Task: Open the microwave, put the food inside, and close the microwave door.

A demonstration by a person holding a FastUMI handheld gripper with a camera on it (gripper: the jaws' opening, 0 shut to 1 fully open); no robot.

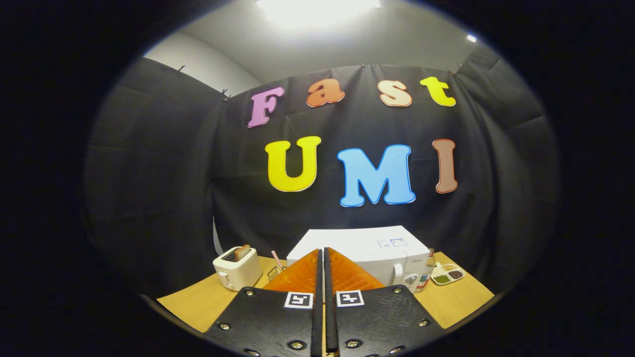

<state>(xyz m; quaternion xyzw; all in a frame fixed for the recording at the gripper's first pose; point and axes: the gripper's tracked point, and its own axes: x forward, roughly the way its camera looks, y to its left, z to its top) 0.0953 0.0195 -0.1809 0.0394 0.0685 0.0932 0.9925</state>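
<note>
- The gripper [322,252] is hovering above the near side of the worktop [198,302], its two fingers [297,277] lying pressed together with just a thin dark seam between them — closed on nothing.
- The fingertips are pointing toward the microwave [364,248], which is sitting just beyond them on the worktop, against the dark cloth wall.
- The microwave is white and boxy; its door is sitting shut, with a pale upright handle [397,273] and a round knob [411,279] showing at its right end, partly behind the right finger.
- A cream toaster [237,267] is standing to the left of the microwave, well apart from it, with a slice of bread [242,252] sticking up from its slot.
- Between toaster and microwave, a small wire holder [276,271] with a pink stick in it is peeking out beside the left finger.
- To the right of the microwave a bottle [425,270] is standing just beside it, and past that a small divided dish [447,273] is holding green and dark fillings — too small to identify.
</note>
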